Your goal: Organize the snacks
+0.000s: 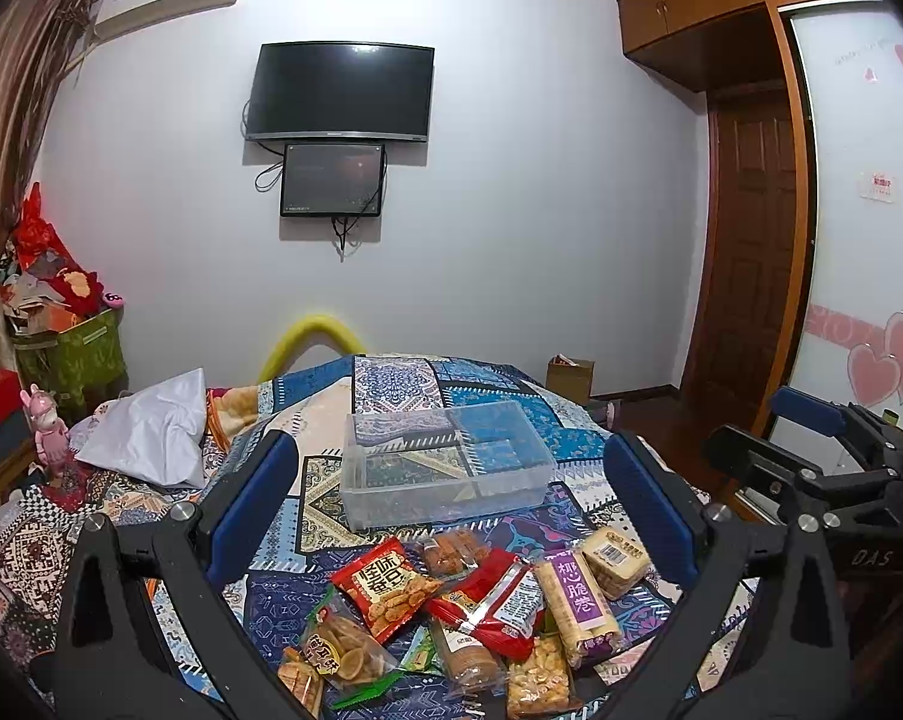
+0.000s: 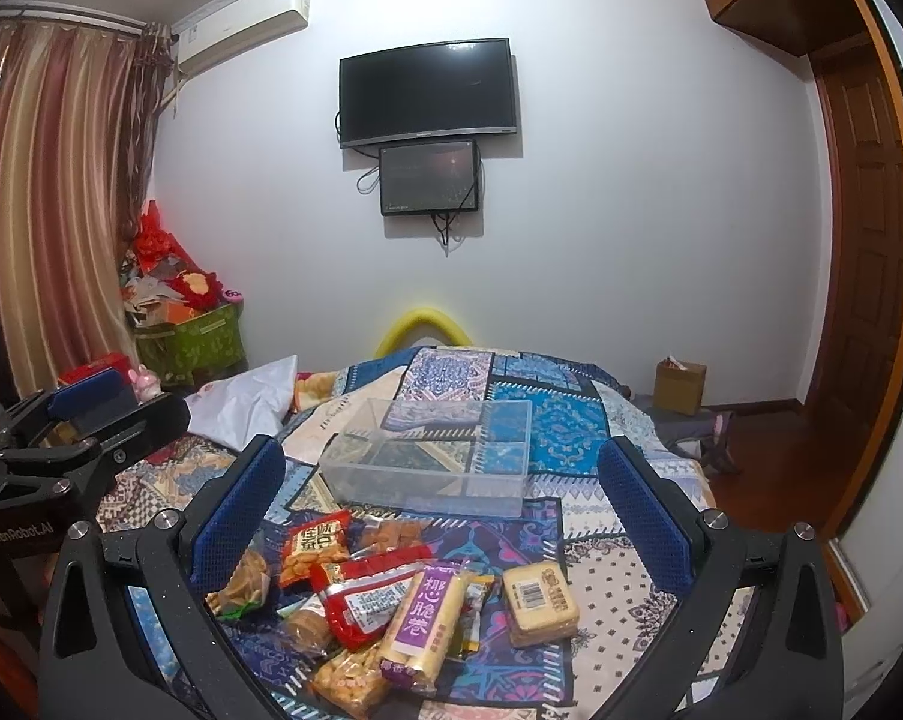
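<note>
With both the left gripper [image 1: 451,498] and the right gripper [image 2: 445,498] spread and empty, we judge the light, crinkly foil snack packets [image 2: 391,594] at lower centre slippery, so we pinch one by its sealed edge.

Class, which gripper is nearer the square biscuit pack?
Right. The square biscuit pack lies between the right gripper's fingers; the left gripper sits further left.

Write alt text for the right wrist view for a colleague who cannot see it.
The open right gripper hovers empty over a pile of snack packets on a patterned bedspread, with an empty clear plastic bin just beyond. The left gripper shows at the left edge; a wall-mounted TV hangs behind.
</note>
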A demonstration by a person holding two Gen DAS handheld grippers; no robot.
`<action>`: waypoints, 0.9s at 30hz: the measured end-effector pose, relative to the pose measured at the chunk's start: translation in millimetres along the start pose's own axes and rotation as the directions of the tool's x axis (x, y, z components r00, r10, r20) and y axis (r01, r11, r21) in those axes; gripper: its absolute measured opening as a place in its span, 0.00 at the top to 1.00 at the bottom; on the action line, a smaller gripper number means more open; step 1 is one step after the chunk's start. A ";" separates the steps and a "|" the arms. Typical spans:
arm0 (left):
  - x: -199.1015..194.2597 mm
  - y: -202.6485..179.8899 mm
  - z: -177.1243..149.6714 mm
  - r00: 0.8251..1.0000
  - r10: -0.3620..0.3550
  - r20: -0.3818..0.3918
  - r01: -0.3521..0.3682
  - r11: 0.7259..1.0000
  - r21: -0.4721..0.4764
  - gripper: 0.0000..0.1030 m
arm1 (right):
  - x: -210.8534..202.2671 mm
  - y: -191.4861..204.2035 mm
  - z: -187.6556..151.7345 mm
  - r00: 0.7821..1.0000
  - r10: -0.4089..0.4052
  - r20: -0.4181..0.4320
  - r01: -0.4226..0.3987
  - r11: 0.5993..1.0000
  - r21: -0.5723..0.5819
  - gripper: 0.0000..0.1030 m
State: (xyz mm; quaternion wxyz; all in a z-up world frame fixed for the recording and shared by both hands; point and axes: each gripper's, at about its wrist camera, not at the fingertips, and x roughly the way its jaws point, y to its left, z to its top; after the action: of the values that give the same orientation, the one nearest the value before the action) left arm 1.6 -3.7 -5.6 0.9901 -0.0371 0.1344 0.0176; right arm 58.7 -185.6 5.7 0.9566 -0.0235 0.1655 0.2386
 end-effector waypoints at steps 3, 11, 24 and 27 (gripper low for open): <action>-0.4 -0.2 -0.6 1.000 -0.001 0.001 0.001 1.000 0.000 0.00 | -2.1 0.5 0.4 1.000 0.001 0.008 -0.001 1.000 0.005 0.00; -2.4 -1.5 -0.5 1.000 -0.004 0.002 0.004 1.000 0.003 0.00 | -3.3 -0.6 -0.3 1.000 0.005 0.016 -0.005 1.000 0.012 0.00; -2.1 -3.9 -1.0 1.000 -0.003 0.005 0.003 1.000 0.005 0.00 | -3.7 0.2 -0.7 1.000 0.012 0.019 -0.013 1.000 0.018 0.00; -2.2 -3.5 -0.8 1.000 -0.003 0.004 0.003 1.000 0.005 0.00 | -3.4 0.2 -0.9 1.000 0.012 0.019 -0.013 1.000 0.019 0.00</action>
State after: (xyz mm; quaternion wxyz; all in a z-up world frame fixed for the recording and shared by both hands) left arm -0.5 -7.3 -5.6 0.9905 -0.0346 0.1324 0.0159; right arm 55.5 -187.0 5.9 0.9568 -0.0112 0.1589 0.2433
